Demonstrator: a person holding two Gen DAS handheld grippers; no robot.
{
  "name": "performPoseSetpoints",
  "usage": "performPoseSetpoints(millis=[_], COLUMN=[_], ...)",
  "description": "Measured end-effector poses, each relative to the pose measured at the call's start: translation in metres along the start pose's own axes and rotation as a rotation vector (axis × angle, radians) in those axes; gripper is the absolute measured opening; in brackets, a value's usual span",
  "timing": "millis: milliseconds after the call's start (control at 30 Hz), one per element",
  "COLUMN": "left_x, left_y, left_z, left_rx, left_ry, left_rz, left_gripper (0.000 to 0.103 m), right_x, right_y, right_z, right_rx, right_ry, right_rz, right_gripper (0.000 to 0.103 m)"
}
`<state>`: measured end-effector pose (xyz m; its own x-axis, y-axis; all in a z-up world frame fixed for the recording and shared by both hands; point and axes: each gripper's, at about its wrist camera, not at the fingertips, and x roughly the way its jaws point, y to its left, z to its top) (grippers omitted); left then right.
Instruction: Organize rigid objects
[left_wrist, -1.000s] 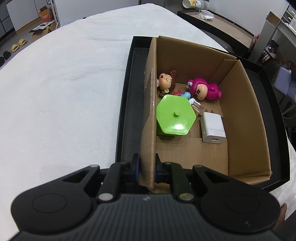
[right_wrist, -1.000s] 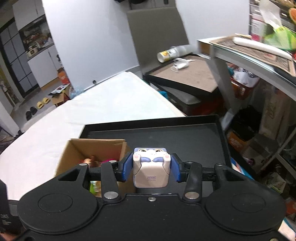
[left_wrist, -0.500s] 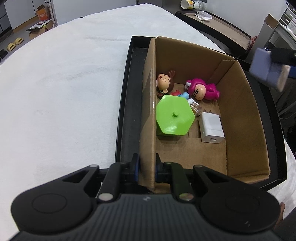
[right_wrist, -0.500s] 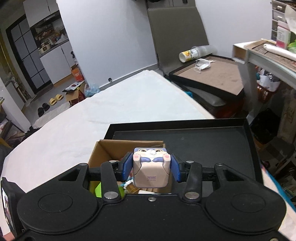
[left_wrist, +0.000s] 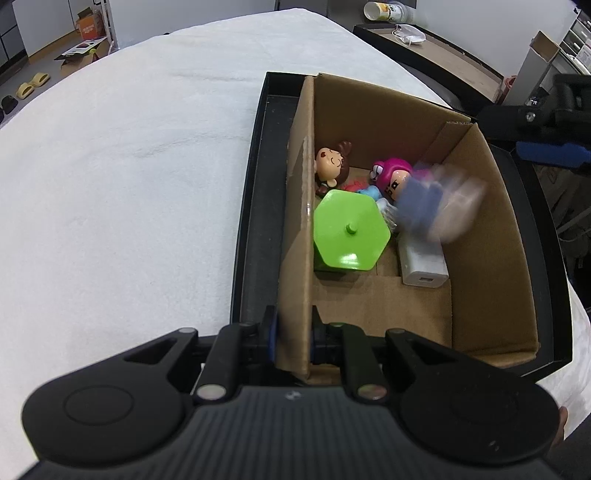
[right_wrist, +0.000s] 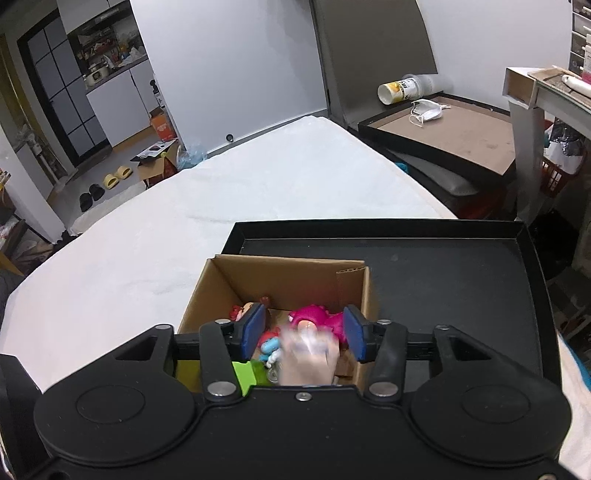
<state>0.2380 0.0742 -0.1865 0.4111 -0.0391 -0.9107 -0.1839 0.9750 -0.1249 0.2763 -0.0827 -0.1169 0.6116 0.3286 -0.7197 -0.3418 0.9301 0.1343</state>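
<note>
White cloth (right_wrist: 258, 192) covers table; room blurry.

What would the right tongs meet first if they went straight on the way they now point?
Probably the falling cube toy, blurred between the opening right tongs; beyond it, the toys in the cardboard box. Depth is unclear.

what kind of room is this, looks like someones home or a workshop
Probably a lived-in home room doubling as a work or storage space. Slippers lie on the floor by a doorway, a kitchen-like nook with a cooker sits behind, and a cluttered shelf stands beside the white-covered table.
</note>
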Motion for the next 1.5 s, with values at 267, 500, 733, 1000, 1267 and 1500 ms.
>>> performPoseSetpoints(millis=[267,500,733,1000,1267,1500], left_x=[-0.001,-0.007,-0.037,-0.074,-0.106,-0.137], left_y=[-0.003,-0.003,-0.004,-0.01,-0.024,-0.036], left_z=[0.001,0.009,0.011,0.009,-0.001,-0.012], left_rx=[0.016,-0.01,-0.018,-0.023,-0.008,0.025], left_ry=[0.002,0.03,-0.03,-0.1,-0.155,-0.219], left_rz=[0.009,0.046,0.083,0.076,0.031,-0.015], left_gripper=[0.015,0.02,0.033,0.041,0.047,0.066], right_x=[-0.017,-0.025,-0.04,-0.069,-0.103,-0.133], right_y=[-0.019,-0.032,-0.04,-0.04,-0.037,-0.045], right_z=[-0.01,-0.019,-0.025,-0.033,-0.042,-0.054], right_rx=[0.068,0.108,0.157,0.174,0.182,0.206], right_ry=[-0.009,-0.002,-0.018,-0.067,-0.116,-0.151], right_rz=[-0.011,-0.02,-0.025,-0.014,-0.011,-0.02], right_gripper=[0.06,0.069,0.076,0.083,0.089,0.097])
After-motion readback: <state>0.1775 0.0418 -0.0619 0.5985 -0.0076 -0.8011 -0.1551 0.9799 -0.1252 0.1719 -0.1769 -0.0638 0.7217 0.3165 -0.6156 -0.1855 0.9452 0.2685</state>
